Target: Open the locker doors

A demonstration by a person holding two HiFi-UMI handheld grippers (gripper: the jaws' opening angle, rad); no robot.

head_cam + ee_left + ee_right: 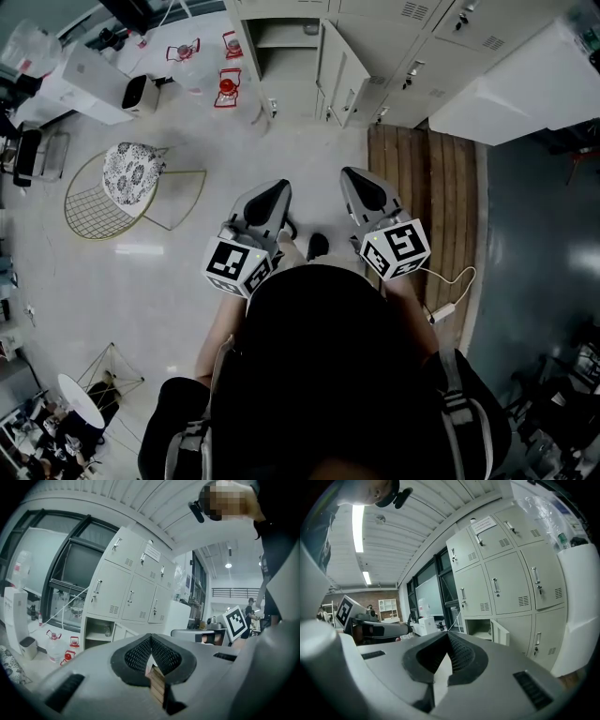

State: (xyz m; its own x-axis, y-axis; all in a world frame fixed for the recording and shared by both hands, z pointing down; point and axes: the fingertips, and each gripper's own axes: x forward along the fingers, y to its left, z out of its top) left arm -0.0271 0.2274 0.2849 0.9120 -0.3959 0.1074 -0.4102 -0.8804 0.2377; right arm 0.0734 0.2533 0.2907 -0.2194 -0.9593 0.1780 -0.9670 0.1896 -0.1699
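Note:
A bank of pale grey lockers (403,37) stands ahead, well out of reach of both grippers. Its bottom-left compartment (286,47) is open, with its door (333,70) swung outward. The other doors (506,583) are closed, each with a small handle. My left gripper (272,197) and right gripper (361,187) are held side by side in front of the person, pointing toward the lockers. Each is shut with nothing between its pads. The left gripper view shows the open compartment (101,632) at lower left. The right gripper view shows the ajar door (501,632).
A wire chair with a patterned cushion (127,178) stands to the left. Water bottles with red caps (227,89) sit near the open locker. A wooden platform (422,187) lies before the right lockers, next to a large white cabinet (525,84). A cable with a plug strip (445,309) trails at right.

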